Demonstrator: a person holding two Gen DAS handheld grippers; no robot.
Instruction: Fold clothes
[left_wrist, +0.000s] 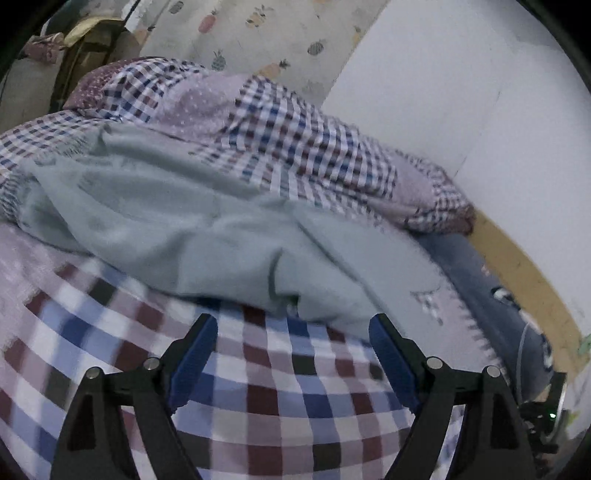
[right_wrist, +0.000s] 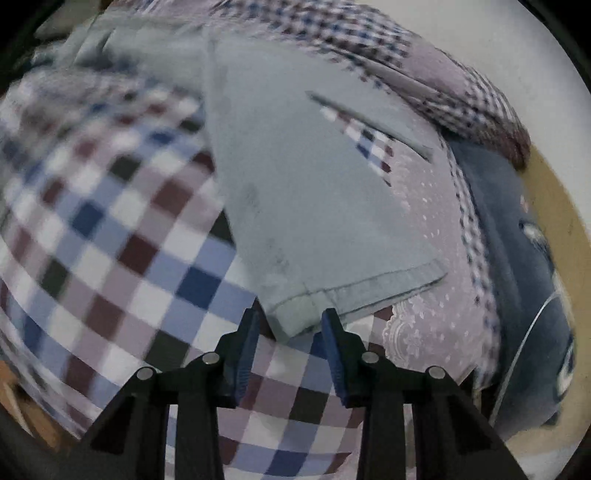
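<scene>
Pale grey-green garment (left_wrist: 192, 221) spread rumpled across a checked bedspread (left_wrist: 273, 398) on a bed — hemmed corner (right_wrist: 295, 314) lying flat, nearest the right wrist view. Right hand-held gripper (right_wrist: 290, 325) released, jaws parted on either side of that corner, blue pads (right_wrist: 246, 350) low over the checks, not closed on cloth. Left hand-held gripper (left_wrist: 293, 339) also released, jaws wide apart, just short of the garment's near fold. Bunched checked quilt (left_wrist: 295, 140) heaped behind the garment. Dark blue fabric (right_wrist: 517, 280) along the bed's right edge, beside a white wall (left_wrist: 461, 92). No containers in sight.
</scene>
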